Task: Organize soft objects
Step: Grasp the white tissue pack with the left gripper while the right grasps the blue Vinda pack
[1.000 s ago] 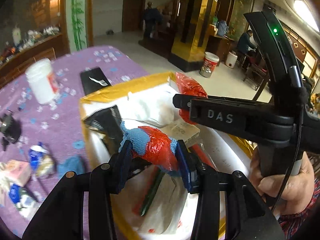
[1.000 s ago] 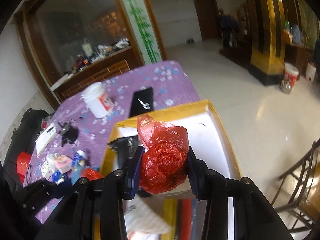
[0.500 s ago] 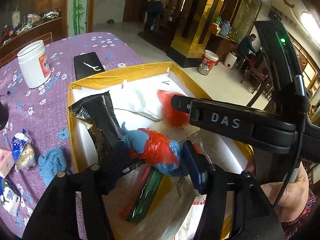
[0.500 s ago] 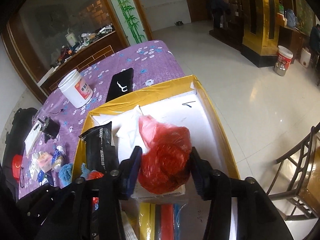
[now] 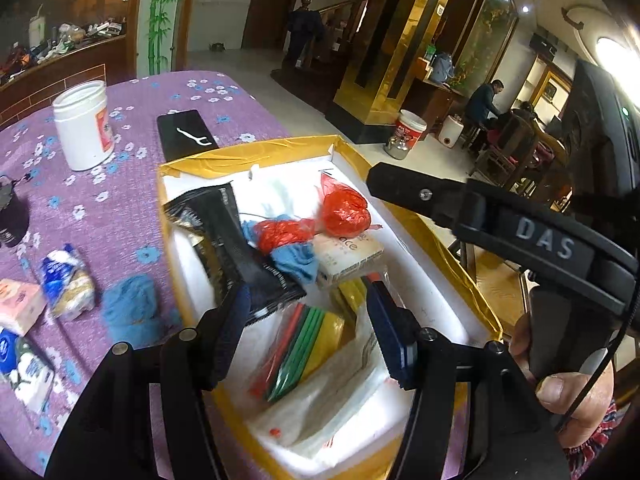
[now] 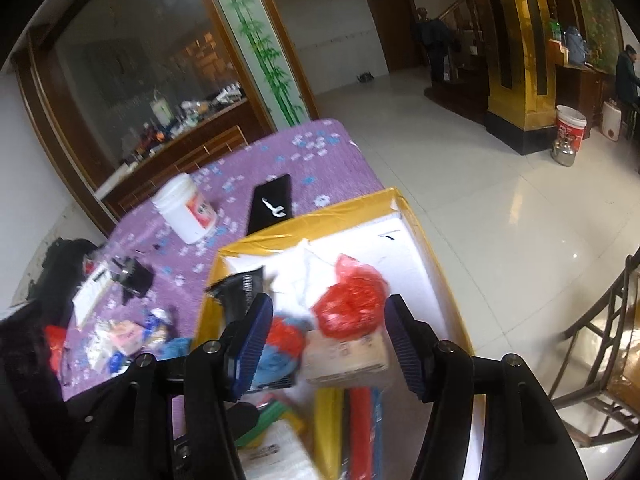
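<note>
Both our left gripper (image 5: 308, 320) and right gripper (image 6: 328, 340) have just opened empty above the yellow-rimmed white foam box (image 5: 256, 160), its near edge cut off.

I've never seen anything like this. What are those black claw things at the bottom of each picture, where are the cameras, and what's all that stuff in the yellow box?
There is no robot here. A person holds a hand tool in each hand, each ending in a two-finger gripper with a wide-angle camera looking forward along its fingers.

One picture looks out over the left gripper; at its right you also see the other tool and the hand holding it. The other picture looks out over the right gripper.

Below them is a yellow-edged box on a purple flowered tablecloth. In it lie a red plastic bag, a red and blue bundle, a black packet and a small carton. A white jar stands outside on the cloth.

Both grippers have just been opening; nothing is held, and the two soft bundles lie in the box.
</note>
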Action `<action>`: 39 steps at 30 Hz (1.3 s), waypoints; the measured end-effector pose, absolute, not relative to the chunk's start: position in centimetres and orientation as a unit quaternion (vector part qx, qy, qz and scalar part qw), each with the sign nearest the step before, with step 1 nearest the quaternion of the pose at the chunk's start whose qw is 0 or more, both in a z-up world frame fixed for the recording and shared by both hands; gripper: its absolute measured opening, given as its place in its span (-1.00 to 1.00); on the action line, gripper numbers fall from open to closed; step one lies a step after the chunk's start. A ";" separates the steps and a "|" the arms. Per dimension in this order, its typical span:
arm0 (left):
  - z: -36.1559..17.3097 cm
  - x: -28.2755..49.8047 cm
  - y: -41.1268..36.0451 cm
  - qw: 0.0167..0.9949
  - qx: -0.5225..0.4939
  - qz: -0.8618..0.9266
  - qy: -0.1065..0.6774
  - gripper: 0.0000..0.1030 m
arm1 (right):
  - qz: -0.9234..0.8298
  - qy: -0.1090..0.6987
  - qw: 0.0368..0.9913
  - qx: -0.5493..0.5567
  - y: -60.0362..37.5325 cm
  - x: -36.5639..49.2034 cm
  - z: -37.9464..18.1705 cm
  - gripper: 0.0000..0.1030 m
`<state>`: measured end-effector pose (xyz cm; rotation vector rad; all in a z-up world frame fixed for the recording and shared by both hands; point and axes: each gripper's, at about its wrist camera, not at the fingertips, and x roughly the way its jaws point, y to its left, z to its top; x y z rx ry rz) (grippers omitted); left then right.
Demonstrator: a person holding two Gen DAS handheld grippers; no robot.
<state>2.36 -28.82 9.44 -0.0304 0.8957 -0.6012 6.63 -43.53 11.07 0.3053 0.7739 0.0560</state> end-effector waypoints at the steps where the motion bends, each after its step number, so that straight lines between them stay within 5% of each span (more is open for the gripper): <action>1: 9.6 2.2 -28.2 0.858 -0.018 -0.286 0.426 0.15 | 0.031 0.372 0.916 0.150 -43.2 6.3 11.3 0.22; 22: 8.8 -2.6 -8.3 0.888 -0.082 -0.193 0.409 0.15 | 0.178 0.385 0.896 0.129 -27.4 4.3 11.0 0.30; 31: 5.6 -1.0 5.3 0.896 -0.174 -0.040 0.407 0.23 | 0.254 0.450 0.855 0.047 -17.0 5.7 6.5 0.45; 39: 2.4 -0.1 8.4 0.872 -0.227 -0.024 0.432 0.23 | 0.250 0.469 0.844 -0.074 -10.7 8.3 3.5 0.48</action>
